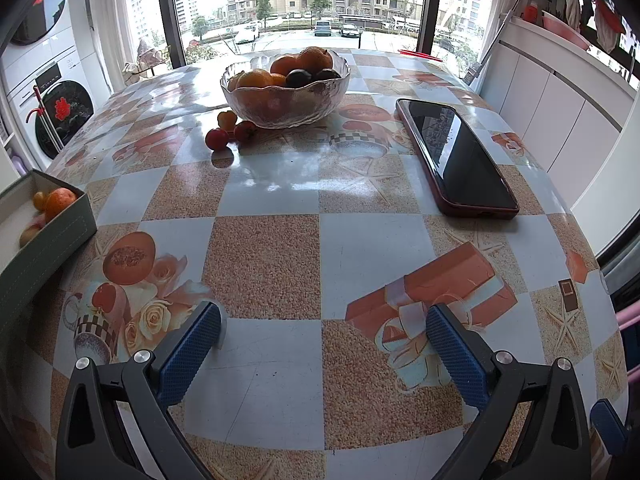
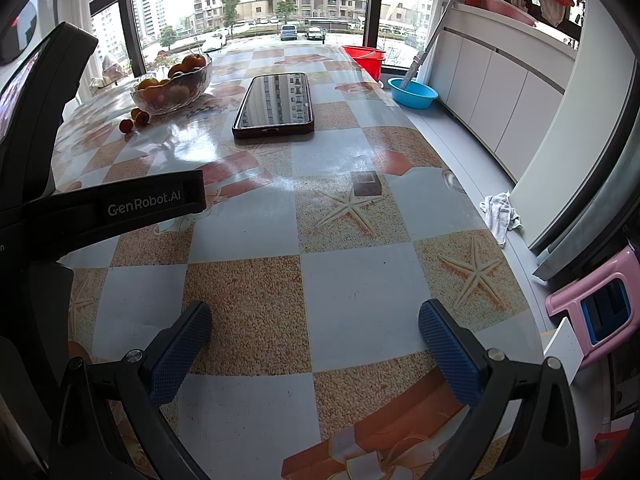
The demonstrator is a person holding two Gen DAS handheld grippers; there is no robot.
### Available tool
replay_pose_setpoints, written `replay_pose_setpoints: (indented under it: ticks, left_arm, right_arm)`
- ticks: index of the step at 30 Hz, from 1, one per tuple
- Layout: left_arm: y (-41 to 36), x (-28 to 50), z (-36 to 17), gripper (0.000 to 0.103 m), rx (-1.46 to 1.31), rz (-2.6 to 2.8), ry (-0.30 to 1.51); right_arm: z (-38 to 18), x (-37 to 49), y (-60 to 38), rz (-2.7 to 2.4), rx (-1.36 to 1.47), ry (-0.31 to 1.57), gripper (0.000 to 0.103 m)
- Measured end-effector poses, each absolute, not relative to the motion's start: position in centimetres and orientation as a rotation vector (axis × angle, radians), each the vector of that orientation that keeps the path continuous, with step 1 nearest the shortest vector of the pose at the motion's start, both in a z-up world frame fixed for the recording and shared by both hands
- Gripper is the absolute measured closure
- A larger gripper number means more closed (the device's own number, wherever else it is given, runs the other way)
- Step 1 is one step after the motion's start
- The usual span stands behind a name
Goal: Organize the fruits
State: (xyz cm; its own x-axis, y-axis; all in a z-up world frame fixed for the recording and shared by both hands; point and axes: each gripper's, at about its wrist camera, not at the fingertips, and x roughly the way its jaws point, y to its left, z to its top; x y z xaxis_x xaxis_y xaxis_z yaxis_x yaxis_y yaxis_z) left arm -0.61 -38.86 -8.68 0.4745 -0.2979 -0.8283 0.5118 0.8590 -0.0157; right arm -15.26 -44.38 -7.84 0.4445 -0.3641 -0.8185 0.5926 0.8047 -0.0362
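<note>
A glass bowl (image 1: 285, 98) holding oranges and dark fruit stands at the far middle of the table; it also shows in the right wrist view (image 2: 172, 90). Three small red and yellow fruits (image 1: 230, 130) lie on the table in front of the bowl, and show in the right wrist view too (image 2: 135, 119). A grey-green box (image 1: 48, 236) at the left edge holds an orange and other small fruit. My left gripper (image 1: 324, 326) is open and empty over the near table. My right gripper (image 2: 316, 326) is open and empty, to the right of the left one.
A dark phone in a red case (image 1: 456, 156) lies face up right of the bowl, also in the right wrist view (image 2: 276, 100). The left gripper's black body (image 2: 100, 208) fills the left of the right wrist view. White cabinets, a blue basin (image 2: 412, 92), a red bucket and a pink stool (image 2: 596, 308) stand beside the table.
</note>
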Motion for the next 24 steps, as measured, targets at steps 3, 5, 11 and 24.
replay_pose_setpoints:
  ticks: [3,5,11,24]
  left_arm:
    - [-38.91,-0.62,-8.71,0.000,0.248,-0.501,0.956]
    - [-38.90,-0.62,-8.70,0.000,0.248,-0.501,0.956]
    - [-38.90,-0.62,-8.71,0.000,0.248,-0.501,0.956]
    - [-38.91,-0.64,-8.73,0.000,0.248,-0.501,0.956]
  right_arm:
    - [-7.85,-15.25,-44.37,-0.602,0.272,0.937,0.000]
    - [-7.85,-15.25,-44.37,-0.602,0.272,0.937,0.000]
    - [-7.87,-15.25,-44.35,-0.602,0.272,0.937,0.000]
    - [-7.72,-15.25,-44.43,-0.615,0.268,0.941,0.000]
